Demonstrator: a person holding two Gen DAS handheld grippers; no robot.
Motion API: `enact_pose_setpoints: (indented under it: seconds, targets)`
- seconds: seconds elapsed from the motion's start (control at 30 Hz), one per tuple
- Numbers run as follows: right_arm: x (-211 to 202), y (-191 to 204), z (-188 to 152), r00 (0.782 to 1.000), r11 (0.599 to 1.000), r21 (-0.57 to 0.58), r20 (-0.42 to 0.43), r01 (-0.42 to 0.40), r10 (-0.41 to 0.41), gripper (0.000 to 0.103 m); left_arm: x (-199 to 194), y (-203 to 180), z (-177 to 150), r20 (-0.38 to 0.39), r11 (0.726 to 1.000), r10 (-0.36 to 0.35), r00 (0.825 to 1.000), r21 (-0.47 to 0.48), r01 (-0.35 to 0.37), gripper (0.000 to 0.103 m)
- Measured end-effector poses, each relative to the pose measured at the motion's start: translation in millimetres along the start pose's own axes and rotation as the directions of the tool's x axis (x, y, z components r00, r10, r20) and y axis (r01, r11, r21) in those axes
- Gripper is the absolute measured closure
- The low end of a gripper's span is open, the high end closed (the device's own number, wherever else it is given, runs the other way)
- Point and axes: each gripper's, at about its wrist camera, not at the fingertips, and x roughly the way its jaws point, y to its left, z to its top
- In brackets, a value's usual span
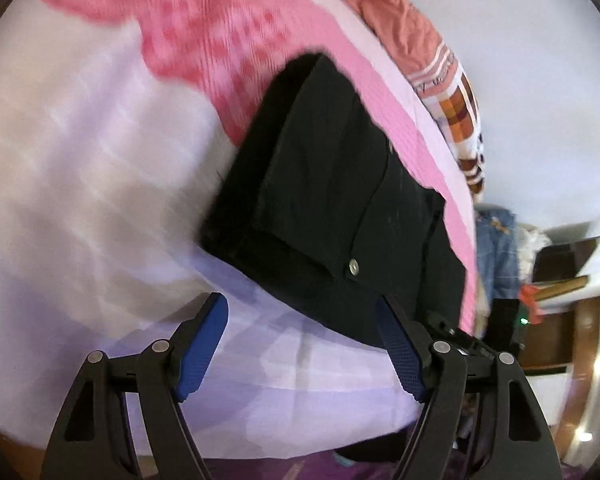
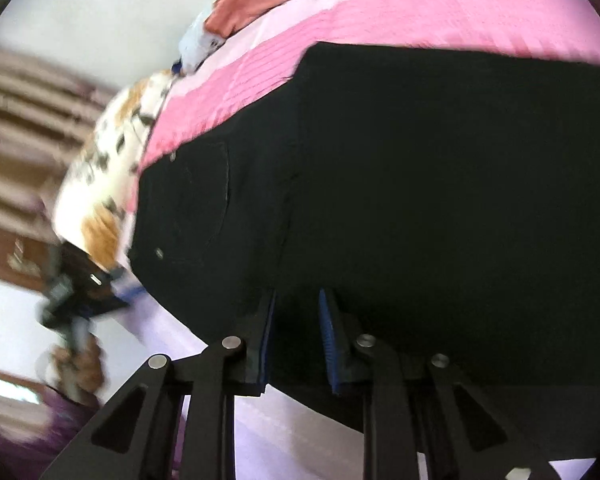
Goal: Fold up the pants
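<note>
Right wrist view: your right hand-held gripper [image 2: 296, 300] pinches the near edge of the limp, heavy-looking black pants [image 2: 420, 180] on the bed [image 1: 80, 160]; left hand-held gripper [image 1: 302, 308] open beside the buttoned waistband, your next hold.

Pants [image 1: 332, 184]: flat on the bed [image 1: 80, 160], over its blanket [image 1: 220, 28].
Pillow [image 1: 460, 112]: behind the pants, at the bed's far edge.
Left gripper [image 1: 300, 340]: at the pants' near edge, jaws apart over the bed.
Right gripper [image 2: 296, 340]: jaws around the pants' near edge.
</note>
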Motion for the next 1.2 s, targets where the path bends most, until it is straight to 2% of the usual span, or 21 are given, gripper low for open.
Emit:
enact_pose_setpoints:
  seconds: [0.07, 0.13, 0.2, 0.23, 0.27, 0.3, 0.33, 0.37, 0.4, 0.5, 0.6, 0.7, 0.73, 0.77, 0.83, 0.93, 1.0, 1.03, 1.07, 1.13, 1.2]
  targets:
    - [-3, -17, 1, 0.997, 0.993, 0.090, 0.005, -0.075, 0.075, 0.083, 3, 1, 1, 0.019, 0.999, -0.049, 0.999, -0.008, 0.049, 0.027]
    - [-4, -24, -1, 0.993, 0.984, 0.137, 0.015, -0.114, 0.113, 0.083, 6, 1, 5, 0.034, 0.995, -0.092, 0.995, -0.023, 0.093, 0.027]
    - [-5, -26, -3, 0.993, 0.982, 0.147, 0.023, -0.119, 0.117, 0.082, 8, 5, 8, 0.055, 0.990, -0.132, 0.990, -0.042, 0.135, 0.028]
    - [-6, -25, -4, 0.993, 0.983, 0.140, 0.025, -0.115, 0.112, 0.079, 9, 5, 9, 0.070, 0.989, -0.135, 0.988, -0.044, 0.138, 0.031]
    - [-6, -23, -6, 0.993, 0.984, 0.135, 0.030, -0.118, 0.115, 0.073, 9, 5, 8, 0.085, 0.992, -0.120, 0.989, -0.038, 0.124, 0.040]
    - [-6, -21, -6, 0.992, 0.984, 0.132, 0.033, -0.122, 0.118, 0.071, 9, 5, 10, 0.095, 0.994, -0.103, 0.990, -0.036, 0.107, 0.061]
    - [-5, -18, -6, 0.992, 0.984, 0.128, 0.037, -0.128, 0.124, 0.066, 10, 10, 9, 0.117, 0.995, -0.079, 0.990, -0.048, 0.085, 0.068]
    - [-3, -15, -6, 0.991, 0.984, 0.124, 0.040, -0.128, 0.124, 0.063, 12, 15, 9, 0.128, 0.992, -0.098, 0.987, -0.062, 0.106, 0.073]
    - [-3, -13, -6, 0.991, 0.985, 0.116, 0.044, -0.127, 0.123, 0.061, 13, 18, 7, 0.147, 0.989, -0.118, 0.982, -0.075, 0.130, 0.073]
    - [-1, -7, -5, 0.992, 0.988, 0.096, 0.048, -0.124, 0.120, 0.056, 12, 10, 3, 0.183, 0.995, -0.084, 0.979, -0.035, 0.092, 0.074]
    - [-1, -8, -5, 0.991, 0.987, 0.097, 0.051, -0.131, 0.126, 0.056, 9, 13, 2, 0.219, 0.982, -0.160, 0.962, -0.066, 0.178, 0.074]
    - [-1, -10, -4, 0.989, 0.984, 0.107, 0.054, -0.143, 0.138, 0.056, 13, 25, 5, 0.194, 0.975, -0.179, 0.965, -0.099, 0.201, 0.073]
    - [-1, -10, -5, 0.989, 0.984, 0.106, 0.054, -0.143, 0.138, 0.056, 16, 32, 7, 0.184, 0.962, -0.211, 0.960, -0.134, 0.238, 0.072]
    - [-2, -10, -5, 0.989, 0.984, 0.105, 0.054, -0.145, 0.140, 0.056, 17, 39, 9, 0.182, 0.944, -0.249, 0.951, -0.172, 0.280, 0.067]
    - [-2, -10, -5, 0.988, 0.983, 0.106, 0.057, -0.147, 0.142, 0.056, 18, 43, 14, 0.166, 0.929, -0.273, 0.948, -0.212, 0.305, 0.065]
    - [0, -10, -5, 0.988, 0.983, 0.105, 0.060, -0.150, 0.145, 0.056, 19, 34, 21, 0.148, 0.941, -0.246, 0.958, -0.199, 0.273, 0.056]
    - [0, -10, -6, 0.987, 0.983, 0.104, 0.062, -0.154, 0.148, 0.056, 18, 22, 24, 0.149, 0.950, -0.240, 0.959, -0.169, 0.264, 0.041]
    - [0, -10, -7, 0.987, 0.982, 0.103, 0.064, -0.156, 0.150, 0.056, 19, 14, 26, 0.151, 0.960, -0.220, 0.964, -0.143, 0.241, 0.041]
    - [0, -10, -7, 0.986, 0.982, 0.102, 0.065, -0.157, 0.151, 0.056, 19, 5, 25, 0.158, 0.978, -0.173, 0.972, -0.090, 0.189, 0.041]
    - [1, -10, -7, 0.986, 0.983, 0.098, 0.066, -0.158, 0.152, 0.056, 21, -10, 22, 0.175, 0.998, -0.051, 0.983, -0.011, 0.054, 0.069]
    - [1, -11, -7, 0.986, 0.982, 0.097, 0.065, -0.160, 0.154, 0.056, 22, -10, 19, 0.184, 0.999, -0.034, 0.982, -0.011, 0.036, 0.074]
